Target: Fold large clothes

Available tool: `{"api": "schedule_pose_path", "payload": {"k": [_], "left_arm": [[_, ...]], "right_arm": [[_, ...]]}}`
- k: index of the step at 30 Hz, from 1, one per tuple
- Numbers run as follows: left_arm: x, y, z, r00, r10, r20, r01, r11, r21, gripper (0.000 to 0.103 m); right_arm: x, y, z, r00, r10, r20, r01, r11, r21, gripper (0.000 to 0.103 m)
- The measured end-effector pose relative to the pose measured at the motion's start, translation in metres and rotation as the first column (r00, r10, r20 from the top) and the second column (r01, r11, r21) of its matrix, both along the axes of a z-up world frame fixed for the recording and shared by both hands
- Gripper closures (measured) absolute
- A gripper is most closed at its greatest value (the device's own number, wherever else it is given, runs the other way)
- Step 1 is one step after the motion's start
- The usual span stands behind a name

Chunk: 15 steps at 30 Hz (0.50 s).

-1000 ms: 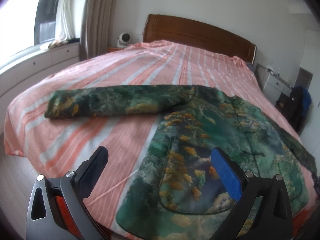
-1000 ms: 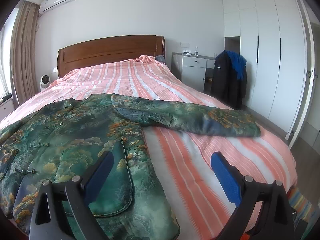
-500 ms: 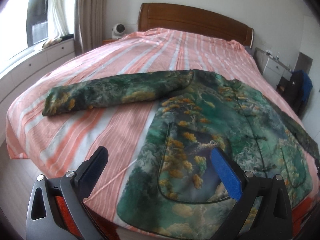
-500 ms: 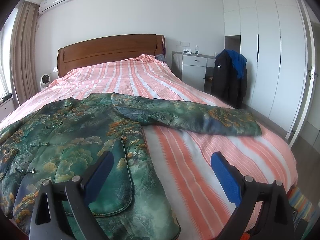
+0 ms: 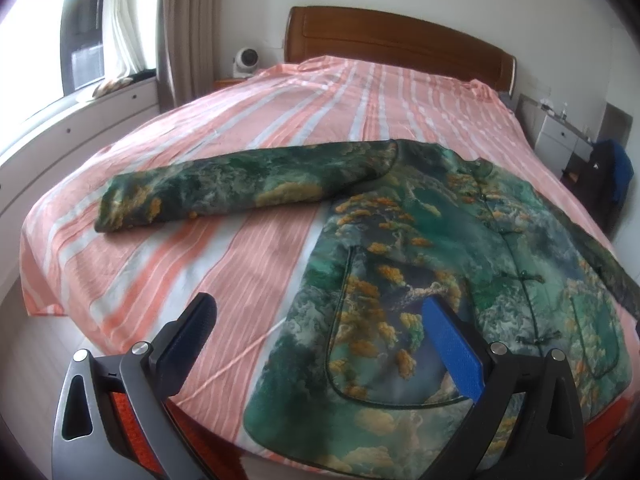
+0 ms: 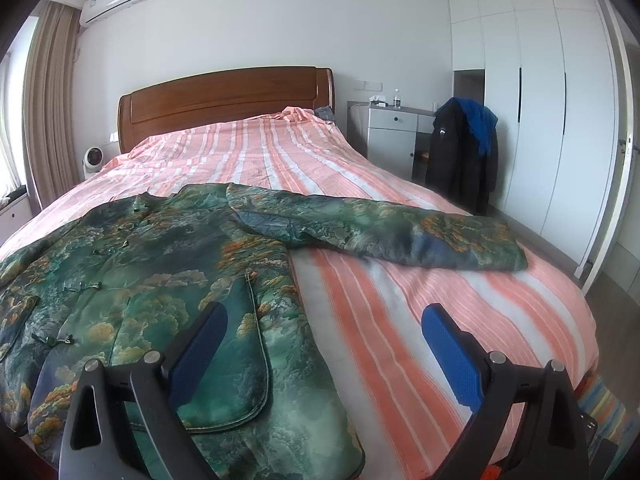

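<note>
Jacket (image 5: 420, 264) spread flat mid-frame; left sleeve (image 5: 240, 188) stretched toward frame left, nearer left gripper (image 5: 320, 340). Both grippers gaped wide, empty; right gripper (image 6: 324, 344).

Left wrist view: from the foot of the bed (image 5: 248, 128), low, facing the headboard (image 5: 400, 48), window side at left.
Right wrist view: same end, facing the headboard (image 6: 224, 100), wardrobe (image 6: 560, 100) at right.
Nearness: both close above the bed's foot edge.
Shared: the green jacket (image 5: 440, 260) (image 6: 132, 264), striped cover, headboard.
</note>
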<state>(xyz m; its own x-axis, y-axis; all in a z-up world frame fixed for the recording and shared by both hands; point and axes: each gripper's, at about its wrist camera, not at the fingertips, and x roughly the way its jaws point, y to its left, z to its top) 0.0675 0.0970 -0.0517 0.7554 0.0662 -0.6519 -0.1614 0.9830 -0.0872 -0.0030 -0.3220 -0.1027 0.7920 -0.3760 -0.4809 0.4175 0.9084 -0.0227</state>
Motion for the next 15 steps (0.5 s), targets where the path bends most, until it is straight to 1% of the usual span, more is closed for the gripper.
{"api": "schedule_pose_path", "payload": {"k": [2, 4, 7, 8, 9, 10, 12, 13, 15], "left_arm": [[-0.001, 0.001, 0.0, 1.0, 0.004, 0.001, -0.004, 1.0, 0.005, 0.001], [0.0, 0.002, 0.001, 1.0, 0.006, 0.0, -0.006, 1.0, 0.017, 0.001], [-0.002, 0.006, 0.004, 1.0, 0.017, 0.018, -0.018, 0.999, 0.034, 0.001], [-0.003, 0.008, 0.004, 0.999, 0.023, 0.023, -0.024, 0.999, 0.036, 0.001], [-0.003, 0.01, 0.004, 0.999, 0.031, 0.025, -0.032, 0.999, 0.032, 0.001], [-0.002, 0.012, 0.003, 0.999, 0.037, 0.022, -0.038, 0.999, 0.028, 0.001], [-0.001, 0.017, 0.001, 0.999, 0.051, 0.013, -0.051, 0.999, 0.013, 0.001], [-0.001, 0.019, -0.001, 0.998, 0.058, 0.009, -0.058, 0.998, 0.005, 0.001], [-0.001, 0.021, -0.001, 0.998, 0.066, 0.006, -0.066, 0.998, -0.001, 0.001]], "right_arm": [[0.002, 0.001, 0.0, 1.0, 0.014, -0.003, -0.014, 1.0, 0.006, 0.006], [0.002, -0.002, 0.002, 0.999, 0.045, 0.003, -0.045, 0.998, 0.043, 0.006], [0.004, -0.026, 0.01, 0.995, 0.088, 0.038, -0.094, 0.979, 0.179, 0.006], [0.01, -0.046, 0.012, 0.994, 0.099, 0.037, -0.105, 0.962, 0.25, 0.006], [0.014, -0.059, 0.012, 0.995, 0.098, 0.035, -0.104, 0.951, 0.291, 0.006], [0.019, -0.079, 0.011, 0.996, 0.088, 0.03, -0.093, 0.933, 0.348, 0.006], [0.028, -0.127, 0.004, 0.999, 0.037, 0.031, -0.048, 0.876, 0.481, 0.006], [0.029, -0.159, -0.005, 0.999, -0.027, 0.043, -0.002, 0.829, 0.56, 0.006], [0.026, -0.205, -0.022, 0.989, -0.144, 0.032, 0.088, 0.752, 0.653, 0.006]]}}
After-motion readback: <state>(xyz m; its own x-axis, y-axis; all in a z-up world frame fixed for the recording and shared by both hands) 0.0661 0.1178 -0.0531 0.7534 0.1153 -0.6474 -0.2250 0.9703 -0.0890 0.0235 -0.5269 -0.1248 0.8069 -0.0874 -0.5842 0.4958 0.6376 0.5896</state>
